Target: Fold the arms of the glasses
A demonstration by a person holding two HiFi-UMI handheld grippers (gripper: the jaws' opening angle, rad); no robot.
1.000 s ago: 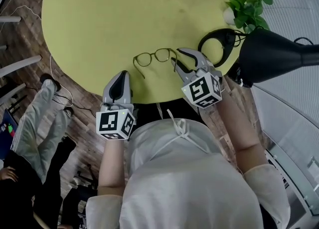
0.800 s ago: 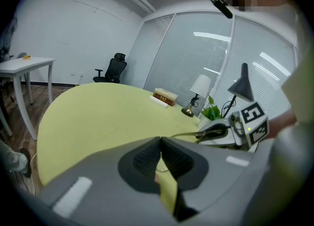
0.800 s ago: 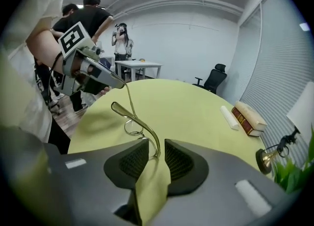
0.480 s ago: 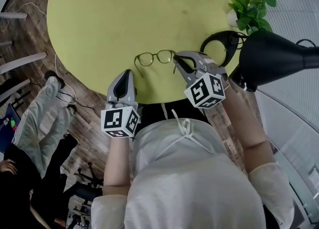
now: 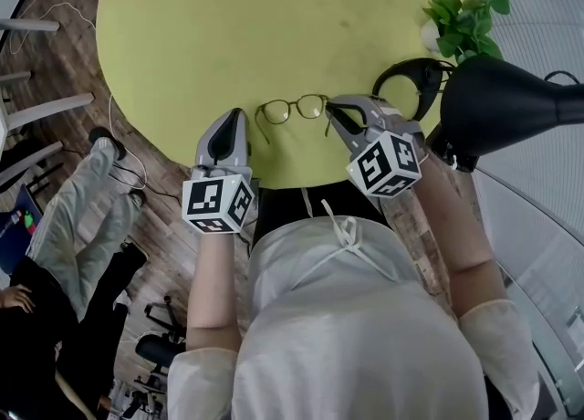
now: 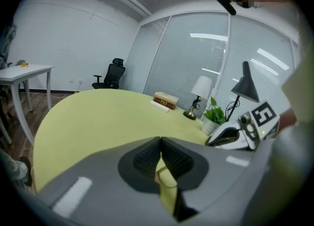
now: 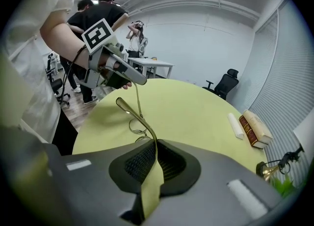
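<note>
Thin gold-rimmed glasses (image 5: 292, 109) lie on the round yellow-green table (image 5: 228, 26) near its front edge, arms unfolded toward me. My right gripper (image 5: 332, 119) has just been closing with the glasses' right arm (image 7: 133, 112) between the pads, and it is shut on that arm. In the right gripper view the arm rises out of the jaws toward the lenses (image 7: 135, 123). My left gripper (image 5: 239, 115) stands shut at the glasses' left end. A thin piece of the left arm shows through the slit below its pads (image 6: 147, 158). Whether it touches that arm I cannot tell.
A black desk lamp (image 5: 511, 99) with a ring base (image 5: 411, 76) and a potted plant (image 5: 461, 26) stand at the table's right. Books (image 7: 255, 127) lie further back. A seated person's legs (image 5: 64, 226) are on the floor at the left. The table's edge is just under both grippers.
The right jaws went from wide open around the right arm to shut on it. The left gripper edged forward toward the glasses' left end.
</note>
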